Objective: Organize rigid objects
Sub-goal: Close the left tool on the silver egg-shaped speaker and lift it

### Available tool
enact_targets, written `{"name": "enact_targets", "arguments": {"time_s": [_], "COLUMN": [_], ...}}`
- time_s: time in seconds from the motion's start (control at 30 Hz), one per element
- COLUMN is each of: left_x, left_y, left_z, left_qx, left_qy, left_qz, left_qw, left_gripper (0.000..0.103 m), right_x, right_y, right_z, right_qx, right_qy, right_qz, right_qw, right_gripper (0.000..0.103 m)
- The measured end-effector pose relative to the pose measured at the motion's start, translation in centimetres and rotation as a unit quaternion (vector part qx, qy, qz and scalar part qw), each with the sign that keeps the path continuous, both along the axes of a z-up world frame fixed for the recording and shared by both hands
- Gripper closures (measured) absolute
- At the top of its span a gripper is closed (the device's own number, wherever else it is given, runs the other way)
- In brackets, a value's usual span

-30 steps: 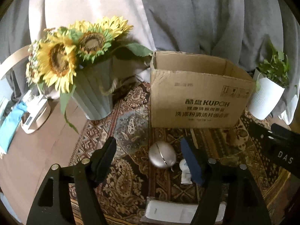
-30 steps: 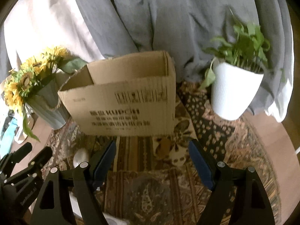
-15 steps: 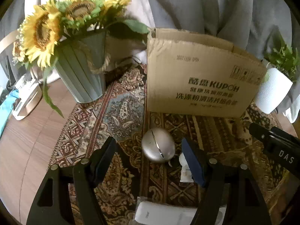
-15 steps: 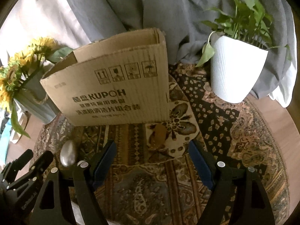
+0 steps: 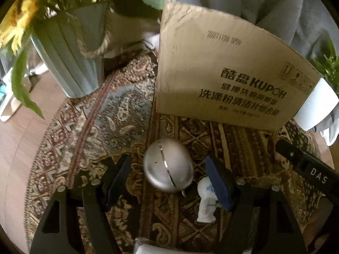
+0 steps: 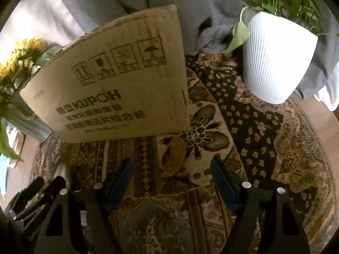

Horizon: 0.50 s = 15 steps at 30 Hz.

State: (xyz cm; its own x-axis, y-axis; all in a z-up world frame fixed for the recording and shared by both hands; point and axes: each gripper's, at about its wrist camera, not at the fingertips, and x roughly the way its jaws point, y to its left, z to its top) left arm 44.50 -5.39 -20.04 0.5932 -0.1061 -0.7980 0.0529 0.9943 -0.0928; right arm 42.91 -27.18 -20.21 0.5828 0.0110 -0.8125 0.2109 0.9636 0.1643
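A round patterned rug covers the worktop; toward its far edge stands a brown printed cardboard box. Nearer, a silver egg-shaped metal case lies between the gaping left tongs, untouched. A flat tan oval piece lies between the right tongs, whose jaws have just been closing, not gripping it.

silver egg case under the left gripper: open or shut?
Shut, as far as visible. The silver egg-shaped case lies on the rug with its two halves meeting along a thin seam, no gap showing. The picture is slightly blurred.
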Motion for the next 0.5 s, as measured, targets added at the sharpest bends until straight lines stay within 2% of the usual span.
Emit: {"name": "enact_targets", "arguments": {"time_s": [0.33, 0.5], "left_x": [1.5, 1.9], "left_y": [-0.1, 0.0], "left_z": [-1.6, -2.2], "left_qx": [0.007, 0.01], "left_qy": [0.021, 0.027], "left_qz": [0.005, 0.0], "left_qw": [0.9997, 0.9996], "left_gripper": [0.032, 0.039], "right_x": [2.2, 2.4], "right_y": [-0.5, -0.7], "right_z": [-2.2, -3.0], "right_qx": [0.009, 0.008], "right_qy": [0.019, 0.024], "right_qz": [-0.01, -0.012], "right_qw": [1.0, 1.0], "right_gripper": [0.043, 0.054]}}
